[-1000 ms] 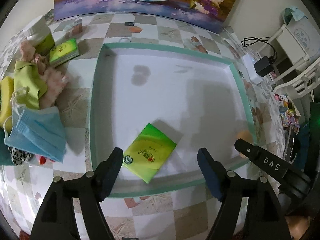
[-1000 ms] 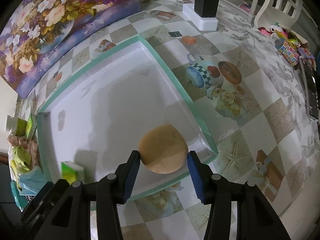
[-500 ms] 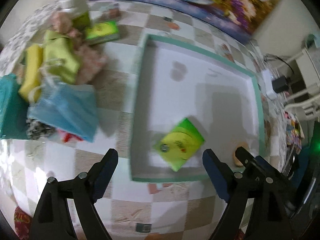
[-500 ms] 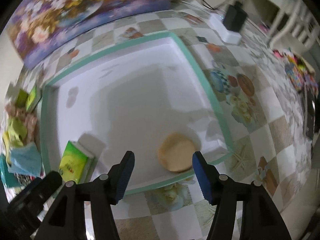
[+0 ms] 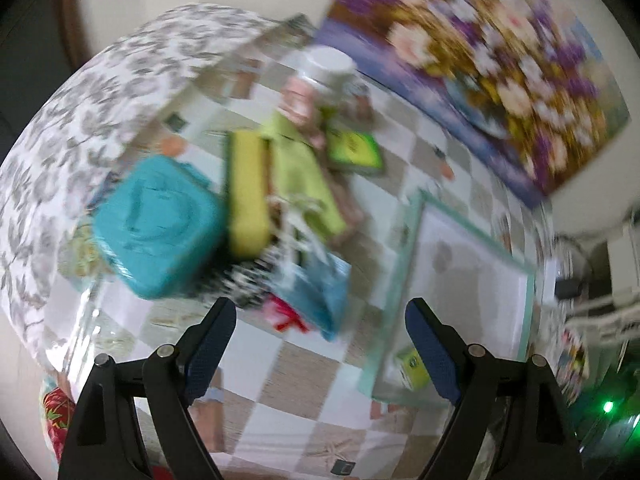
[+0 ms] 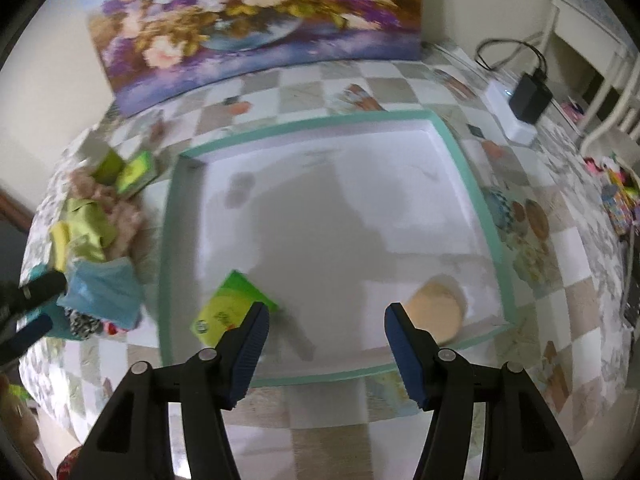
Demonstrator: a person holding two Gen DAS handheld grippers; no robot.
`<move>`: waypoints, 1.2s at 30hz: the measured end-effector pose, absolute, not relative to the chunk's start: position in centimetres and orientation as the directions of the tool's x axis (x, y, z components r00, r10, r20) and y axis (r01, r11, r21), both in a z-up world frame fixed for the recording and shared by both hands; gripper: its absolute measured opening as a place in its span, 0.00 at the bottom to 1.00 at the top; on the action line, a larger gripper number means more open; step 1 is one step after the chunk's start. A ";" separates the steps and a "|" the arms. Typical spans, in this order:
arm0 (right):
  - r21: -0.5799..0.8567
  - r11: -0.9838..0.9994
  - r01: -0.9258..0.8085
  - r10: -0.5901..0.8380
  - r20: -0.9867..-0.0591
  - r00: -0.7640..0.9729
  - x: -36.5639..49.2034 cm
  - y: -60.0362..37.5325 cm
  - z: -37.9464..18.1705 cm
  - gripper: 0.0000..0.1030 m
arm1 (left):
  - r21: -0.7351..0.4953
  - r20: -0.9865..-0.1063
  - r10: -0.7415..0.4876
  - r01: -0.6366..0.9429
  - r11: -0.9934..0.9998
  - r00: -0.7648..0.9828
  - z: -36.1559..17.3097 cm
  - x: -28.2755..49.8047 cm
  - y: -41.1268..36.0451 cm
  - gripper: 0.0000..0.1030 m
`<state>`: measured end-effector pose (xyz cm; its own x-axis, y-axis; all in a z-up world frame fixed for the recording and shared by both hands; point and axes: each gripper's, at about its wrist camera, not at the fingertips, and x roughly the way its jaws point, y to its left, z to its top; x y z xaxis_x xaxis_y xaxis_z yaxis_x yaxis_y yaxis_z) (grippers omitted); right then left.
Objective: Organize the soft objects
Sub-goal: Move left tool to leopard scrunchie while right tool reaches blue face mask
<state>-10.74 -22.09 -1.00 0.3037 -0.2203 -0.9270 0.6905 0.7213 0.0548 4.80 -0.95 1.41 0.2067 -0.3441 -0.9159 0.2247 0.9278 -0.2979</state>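
A heap of soft things lies at the left of the checked floral tablecloth [image 6: 400, 80]: a teal square zip pouch [image 5: 156, 224] at the far left, a yellow sponge block [image 5: 248, 192] touching its right edge, a lime-green folded cloth [image 5: 300, 176] beside that, and a pale blue pleated face mask [image 5: 320, 284] nearest the camera, all blurred by motion. The left gripper [image 5: 318, 340] hangs above the near edge of this heap, spread wide and holding nothing. To the right sits a shallow white tray with a mint-green rim [image 6: 476, 216]. Inside it, near its left corner, lies a flat green tissue packet [image 6: 228, 308]; near its right corner rests a round tan powder puff [image 6: 436, 308]. The right gripper [image 6: 326, 340] hovers over the tray's near rim, fingers parted and empty, between packet and puff.
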 end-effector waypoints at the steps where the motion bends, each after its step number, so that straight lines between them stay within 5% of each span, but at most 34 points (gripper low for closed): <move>1: 0.058 0.728 0.683 -0.217 -0.926 0.310 -10.6 -21.8 -0.9 0.62 | -0.305 -0.914 -0.346 0.205 0.930 0.211 1.5 5.2 -0.1 0.85; 36: 0.078 0.960 0.268 -0.048 -0.901 0.432 1.3 -8.7 -4.6 0.62 | -0.316 -0.948 -0.302 -0.198 0.928 0.096 -4.9 7.4 7.8 0.85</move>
